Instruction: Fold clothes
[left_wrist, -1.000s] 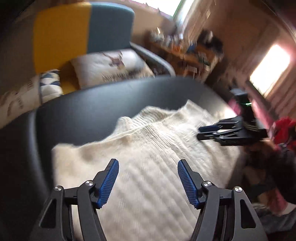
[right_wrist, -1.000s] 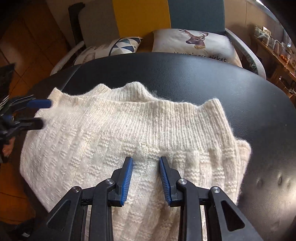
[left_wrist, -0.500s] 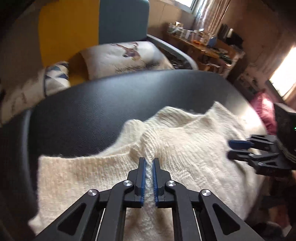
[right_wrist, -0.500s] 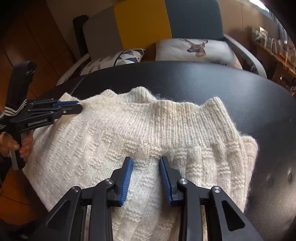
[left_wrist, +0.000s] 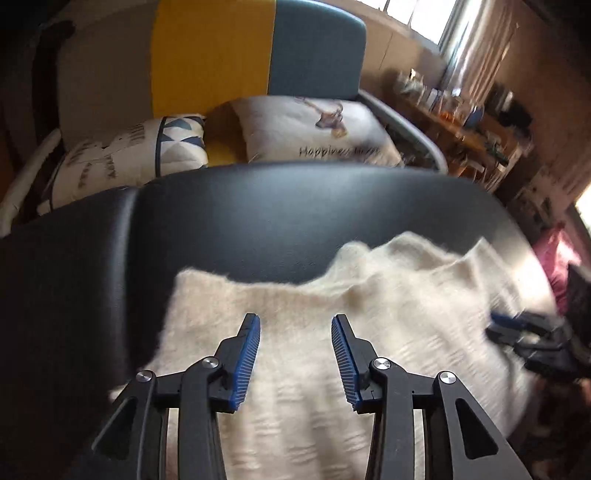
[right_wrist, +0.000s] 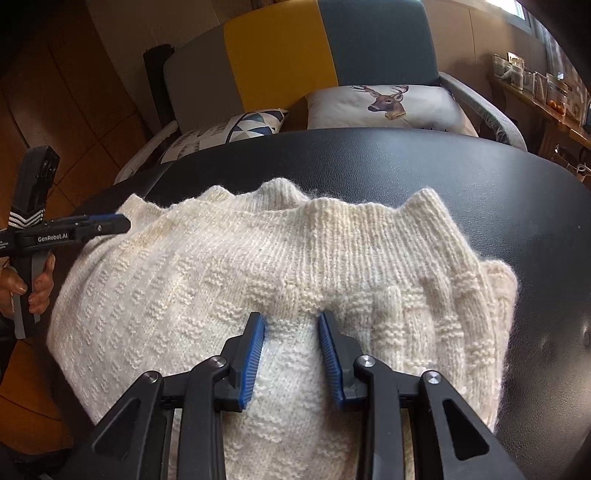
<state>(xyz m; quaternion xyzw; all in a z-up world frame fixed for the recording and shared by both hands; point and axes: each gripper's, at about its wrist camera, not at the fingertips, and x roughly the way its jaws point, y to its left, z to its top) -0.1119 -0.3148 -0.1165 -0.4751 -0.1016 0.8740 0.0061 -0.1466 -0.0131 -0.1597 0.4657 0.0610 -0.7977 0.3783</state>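
A cream knitted sweater (right_wrist: 221, 280) lies spread on a black padded table top (right_wrist: 406, 166), collar at the far side. My right gripper (right_wrist: 291, 317) is shut on a raised fold of the knit just below the collar, and the fabric puckers towards its blue pads. My left gripper (left_wrist: 295, 321) hovers over the left part of the sweater (left_wrist: 406, 295). Its jaws are opening and nothing is pinched between them. The right wrist view shows the left gripper (right_wrist: 122, 223) side-on at the sweater's left edge. The left wrist view shows the right gripper (left_wrist: 496, 325) blurred at the right.
Behind the table top (left_wrist: 258, 221) stands a yellow and teal armchair (right_wrist: 332, 48) with a deer cushion (right_wrist: 388, 107) and a triangle-patterned cushion (right_wrist: 251, 123). A cluttered shelf (left_wrist: 461, 122) runs along the right wall. A person's hand (right_wrist: 37, 284) holds the left gripper's handle.
Half a second ago my left gripper was shut on a fold near the collar. It has let go, opened and shifted left over the sweater. My right gripper keeps its hold.
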